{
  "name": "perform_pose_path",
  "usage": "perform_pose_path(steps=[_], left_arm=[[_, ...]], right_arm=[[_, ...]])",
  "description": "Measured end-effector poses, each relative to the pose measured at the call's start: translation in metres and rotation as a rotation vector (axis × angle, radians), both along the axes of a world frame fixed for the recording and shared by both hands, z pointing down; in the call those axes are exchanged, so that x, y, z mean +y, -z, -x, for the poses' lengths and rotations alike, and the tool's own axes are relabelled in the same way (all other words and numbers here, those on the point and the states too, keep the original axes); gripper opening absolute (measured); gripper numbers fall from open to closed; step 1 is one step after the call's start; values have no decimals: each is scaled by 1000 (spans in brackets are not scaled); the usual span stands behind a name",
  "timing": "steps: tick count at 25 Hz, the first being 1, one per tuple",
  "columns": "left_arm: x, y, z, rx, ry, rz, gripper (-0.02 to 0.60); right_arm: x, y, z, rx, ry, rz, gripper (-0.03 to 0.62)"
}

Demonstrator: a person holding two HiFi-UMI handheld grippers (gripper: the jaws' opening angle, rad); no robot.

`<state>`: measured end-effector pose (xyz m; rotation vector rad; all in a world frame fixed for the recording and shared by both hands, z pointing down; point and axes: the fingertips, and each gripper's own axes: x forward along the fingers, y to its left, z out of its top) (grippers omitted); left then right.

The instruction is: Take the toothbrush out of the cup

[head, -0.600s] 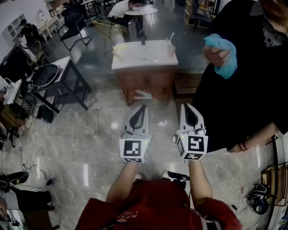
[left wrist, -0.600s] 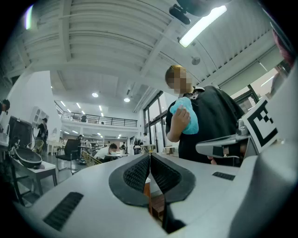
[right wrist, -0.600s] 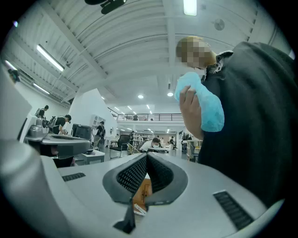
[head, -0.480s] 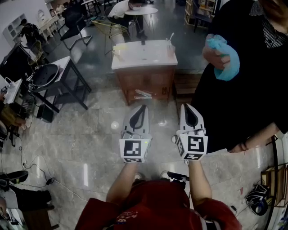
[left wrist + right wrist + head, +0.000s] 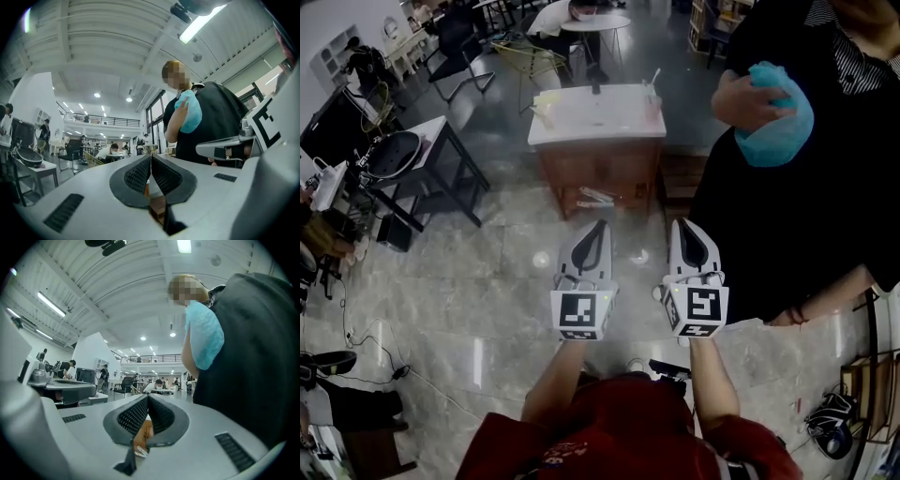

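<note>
A clear cup [image 5: 653, 95] with a white toothbrush [image 5: 655, 77] standing in it sits at the back right corner of a white-topped wooden cabinet [image 5: 598, 114], far ahead in the head view. My left gripper [image 5: 598, 225] and right gripper [image 5: 682, 225] hover side by side above the marble floor, well short of the cabinet and pointing toward it. Both are shut with nothing between the jaws. In the left gripper view, the left gripper [image 5: 150, 157] has its pads pressed together; the right gripper [image 5: 147, 397] looks the same in its own view. Neither gripper view shows the cup.
A person in black stands close on the right, holding a teal cloth [image 5: 778, 117]. A black desk [image 5: 431, 155] with equipment stands at the left. A second small item [image 5: 546, 109] rests at the cabinet's left edge. Cables and bags lie on the floor at the sides.
The person on the right has raised the teal cloth and brought it nearer. Both grippers stay shut and have hardly moved.
</note>
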<state>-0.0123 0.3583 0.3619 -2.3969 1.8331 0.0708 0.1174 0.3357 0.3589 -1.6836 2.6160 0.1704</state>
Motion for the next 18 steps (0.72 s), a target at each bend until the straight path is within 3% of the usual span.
perform_pose_path(steps=[7,18], left_arm=[[-11,4,-22,-14,42,-3,35],[-41,1,-23,-17,44,5,35]], right_arm=[[-17,2,-22,-13,27,3,28],[-47,-7,-22,-12,29,10,28]])
